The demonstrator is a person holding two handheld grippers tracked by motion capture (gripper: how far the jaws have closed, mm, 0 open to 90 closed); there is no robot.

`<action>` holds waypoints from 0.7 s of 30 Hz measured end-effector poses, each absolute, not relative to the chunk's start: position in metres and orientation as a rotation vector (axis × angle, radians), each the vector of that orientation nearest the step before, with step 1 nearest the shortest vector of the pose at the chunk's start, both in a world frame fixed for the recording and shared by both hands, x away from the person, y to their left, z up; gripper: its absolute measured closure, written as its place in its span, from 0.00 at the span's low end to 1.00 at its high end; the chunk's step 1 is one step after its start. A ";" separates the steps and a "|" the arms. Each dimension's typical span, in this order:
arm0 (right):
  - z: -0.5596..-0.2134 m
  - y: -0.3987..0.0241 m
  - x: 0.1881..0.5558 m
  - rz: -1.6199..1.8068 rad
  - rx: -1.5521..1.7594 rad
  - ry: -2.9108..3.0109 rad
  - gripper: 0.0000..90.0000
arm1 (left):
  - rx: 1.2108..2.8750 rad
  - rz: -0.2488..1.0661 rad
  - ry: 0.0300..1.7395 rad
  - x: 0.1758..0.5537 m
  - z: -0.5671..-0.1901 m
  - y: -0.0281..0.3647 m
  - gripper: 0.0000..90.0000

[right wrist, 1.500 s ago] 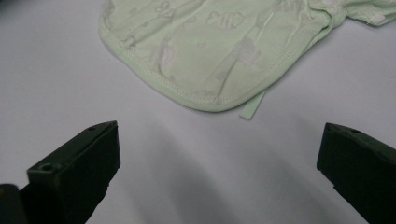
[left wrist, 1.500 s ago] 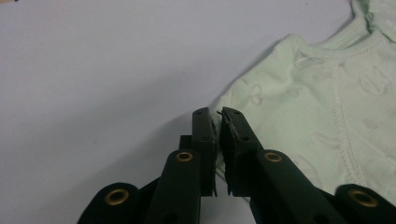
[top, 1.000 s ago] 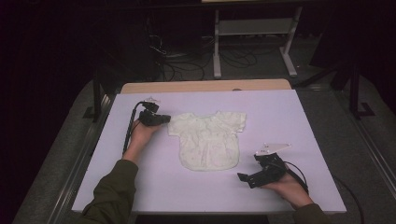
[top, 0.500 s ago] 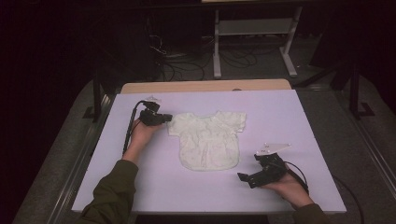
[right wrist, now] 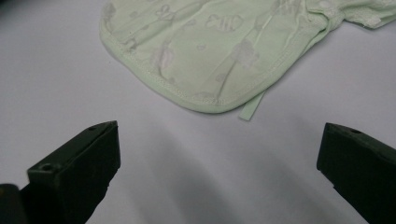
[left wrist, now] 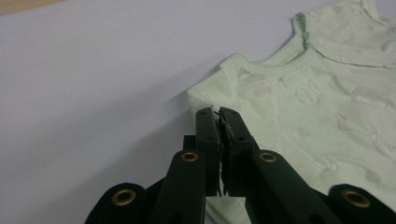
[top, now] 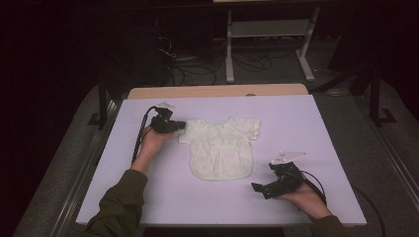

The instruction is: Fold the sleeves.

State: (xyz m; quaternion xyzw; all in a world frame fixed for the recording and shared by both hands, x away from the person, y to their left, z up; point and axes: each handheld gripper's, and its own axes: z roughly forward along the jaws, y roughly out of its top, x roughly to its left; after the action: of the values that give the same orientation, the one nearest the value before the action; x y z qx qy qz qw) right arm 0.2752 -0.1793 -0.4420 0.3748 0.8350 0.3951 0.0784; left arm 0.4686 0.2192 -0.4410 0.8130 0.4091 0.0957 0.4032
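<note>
My left hand-held gripper (left wrist: 219,112) is pinched on the pale green baby shirt (top: 222,148) sleeve; my right hand-held gripper (right wrist: 219,154) sits wide open on the table (top: 321,118), near the hem.

shirt (top: 221,148) mid-table (top: 321,118) | left tongs (top: 179,126) at sleeve | right tongs (top: 258,187) near hem

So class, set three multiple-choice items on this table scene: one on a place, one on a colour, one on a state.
1. Where is the left claw?
A. at the shirt's sleeve
B. at the shirt's bottom hem
C. off the table

2. What colour is the baby shirt?
A. red
B. pale green
C. black

3. How does the right claw stand?
A. shut on the shirt
B. open, short of the hem
C. shut on a cable

Answers: 1 A, it meets the sleeve edge; 2 B, its fabric is light green; 3 B, its jaws stand wide apart over the bare table.
</note>
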 end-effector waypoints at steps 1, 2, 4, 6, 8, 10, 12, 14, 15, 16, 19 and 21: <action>-0.442 -0.179 0.275 1.183 1.123 2.500 0.00 | 2.055 0.240 1.032 0.468 -0.441 0.219 0.97; -0.442 -0.179 0.275 1.183 1.123 2.500 0.00 | 2.053 0.236 1.032 0.468 -0.441 0.218 0.97; -0.442 -0.180 0.275 1.184 1.121 2.500 0.00 | 2.053 0.228 1.028 0.468 -0.441 0.217 0.97; -0.442 -0.180 0.275 1.184 1.121 2.500 0.00 | 2.053 0.220 1.024 0.468 -0.442 0.216 0.97; -0.442 -0.180 0.275 1.184 1.121 2.500 0.00 | 2.056 0.217 1.017 0.467 -0.442 0.214 0.97; -0.442 -0.180 0.275 1.185 1.121 2.499 0.00 | 2.060 0.216 1.012 0.466 -0.442 0.212 0.97; -0.442 -0.180 0.275 1.185 1.120 2.498 0.00 | 2.066 0.213 1.003 0.466 -0.442 0.210 0.97; -0.442 -0.180 0.275 1.186 1.118 2.498 0.00 | 2.068 0.209 1.000 0.465 -0.442 0.208 0.97; -0.442 -0.180 0.275 1.185 1.118 2.499 0.00 | 2.069 0.208 0.999 0.465 -0.442 0.207 0.97; -0.442 -0.180 0.275 1.185 1.117 2.499 0.00 | 2.072 0.205 0.995 0.465 -0.442 0.206 0.97; -0.442 -0.180 0.275 1.182 1.114 2.500 0.00 | 2.079 0.205 0.987 0.464 -0.443 0.203 0.97; -0.442 -0.180 0.275 1.181 1.113 2.500 0.00 | 2.085 0.203 0.981 0.464 -0.443 0.201 0.97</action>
State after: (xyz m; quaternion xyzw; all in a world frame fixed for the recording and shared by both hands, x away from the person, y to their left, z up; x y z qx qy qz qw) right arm 0.2750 -0.1801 -0.4419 0.3723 0.8360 0.3950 0.0802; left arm 0.4638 0.2015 -0.4430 0.8250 0.3884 0.0805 0.4025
